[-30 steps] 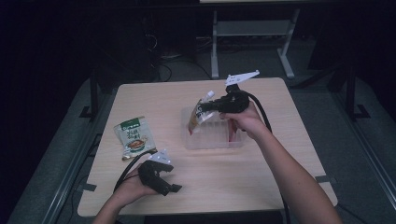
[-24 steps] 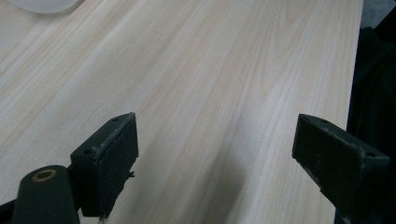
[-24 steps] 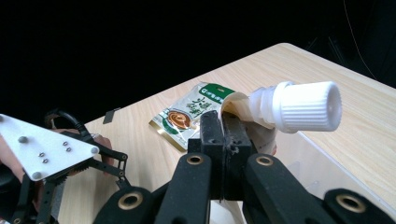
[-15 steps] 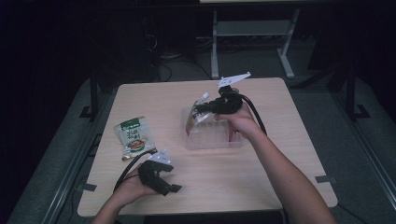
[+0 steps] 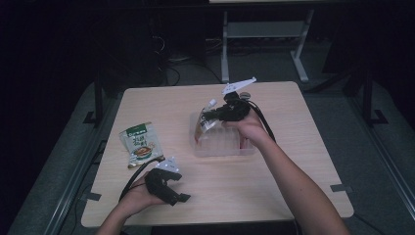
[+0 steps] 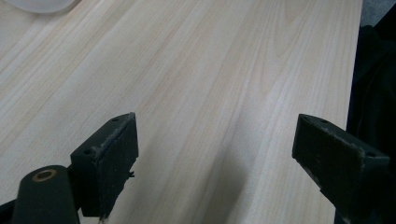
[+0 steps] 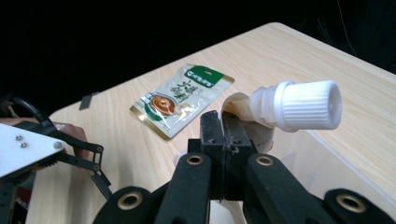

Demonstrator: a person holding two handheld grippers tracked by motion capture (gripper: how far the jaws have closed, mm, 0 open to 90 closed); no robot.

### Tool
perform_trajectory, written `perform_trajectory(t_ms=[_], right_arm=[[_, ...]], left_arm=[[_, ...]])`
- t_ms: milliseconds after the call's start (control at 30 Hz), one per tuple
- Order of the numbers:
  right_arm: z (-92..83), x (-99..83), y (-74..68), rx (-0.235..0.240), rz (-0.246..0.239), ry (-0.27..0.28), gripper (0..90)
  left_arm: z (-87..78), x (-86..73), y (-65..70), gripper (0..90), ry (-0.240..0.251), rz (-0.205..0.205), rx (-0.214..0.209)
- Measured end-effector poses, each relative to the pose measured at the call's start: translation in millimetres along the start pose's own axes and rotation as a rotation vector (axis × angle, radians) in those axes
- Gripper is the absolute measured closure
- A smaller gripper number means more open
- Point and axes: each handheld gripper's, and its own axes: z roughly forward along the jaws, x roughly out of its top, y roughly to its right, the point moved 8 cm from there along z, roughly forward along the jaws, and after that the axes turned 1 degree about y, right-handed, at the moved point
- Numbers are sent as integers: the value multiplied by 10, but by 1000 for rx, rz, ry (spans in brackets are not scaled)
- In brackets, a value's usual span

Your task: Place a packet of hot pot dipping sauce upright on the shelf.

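Wooden table: right gripper pinching spouted pouch (capped).

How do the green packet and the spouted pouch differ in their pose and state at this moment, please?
The green packet lies flat on the table, untouched; the spouted pouch is pinched upright by the right gripper over the clear bin. The pouch has a white screw cap; the packet has none. Both are soft.
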Motion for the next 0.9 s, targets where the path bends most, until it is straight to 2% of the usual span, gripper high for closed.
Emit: perform_trajectory(t_ms=[233,500,567,667,800,900], right_arm=[[66,-48,-7,-47,-4,-56,893],[130,-74,-21,-52,-4,-85,885],[147,-99,-8,-69,-4,-103,871],[149,-99,-9,-68,-3,-99,865],[108,-51,-29,-57,3,-68,859],[41,-31,-28,-59,4,-54,814]], left_arm=[[-3,-2,-1,140,-5,0,0],[-8,-3,-6,141,-6,1,2],[-9,-2,-8,141,-5,2,2],[-11,-3,-9,140,-6,2,2],[-11,-1,-10,141,-4,3,1],[-17,0,-18,140,-3,5,5]])
